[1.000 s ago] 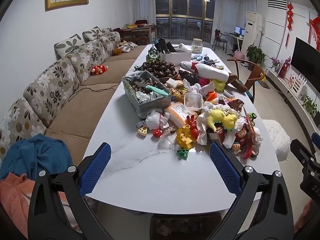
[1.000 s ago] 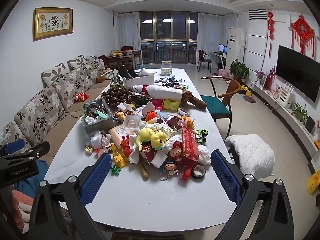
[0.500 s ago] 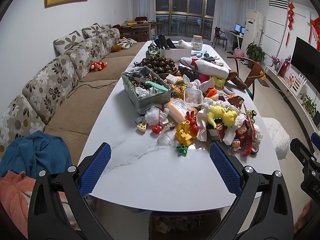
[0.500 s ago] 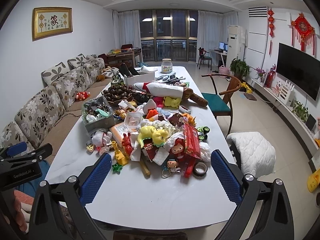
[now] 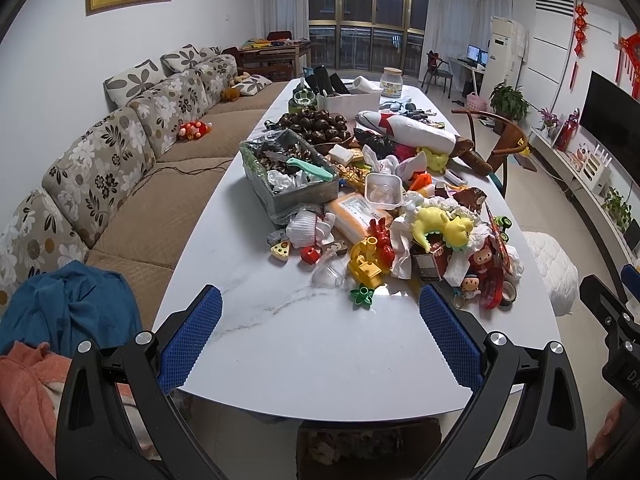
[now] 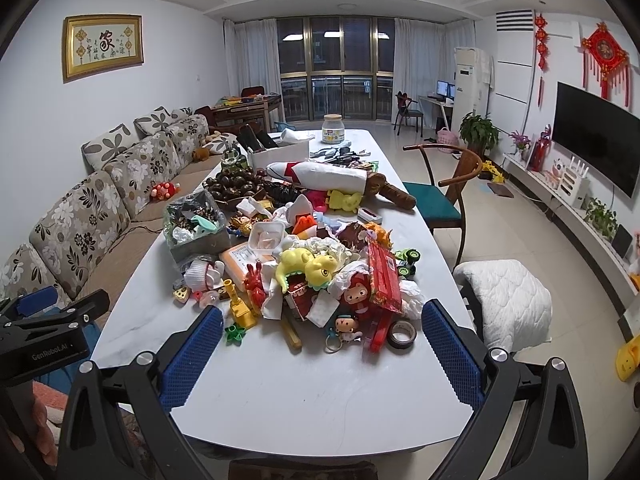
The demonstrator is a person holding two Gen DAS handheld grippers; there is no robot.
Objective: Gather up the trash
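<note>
A long white marble table [image 5: 304, 344] carries a heap of toys and trash. Crumpled white tissues [image 5: 404, 248] lie among a yellow plush dinosaur [image 5: 440, 226], a yellow toy [image 5: 366, 260] and a clear plastic cup [image 5: 330, 274]. A foil-lined grey bin [image 5: 288, 184] holding scraps and a teal knife stands at the left of the heap; it also shows in the right wrist view [image 6: 192, 228]. My left gripper [image 5: 320, 336] is open and empty over the table's near end. My right gripper [image 6: 320, 356] is open and empty, just short of tissues [image 6: 320, 308] and a tape roll [image 6: 402, 334].
A floral sofa [image 5: 92, 176] runs along the table's left side, with blue and orange cloths [image 5: 60, 320] at its near end. A wooden chair [image 6: 440, 196] and a white padded stool [image 6: 508, 296] stand to the right. A bowl of dark fruit [image 5: 316, 126] sits farther back.
Both grippers have moved slightly forward toward the heap on the table. Both stay open and empty.
</note>
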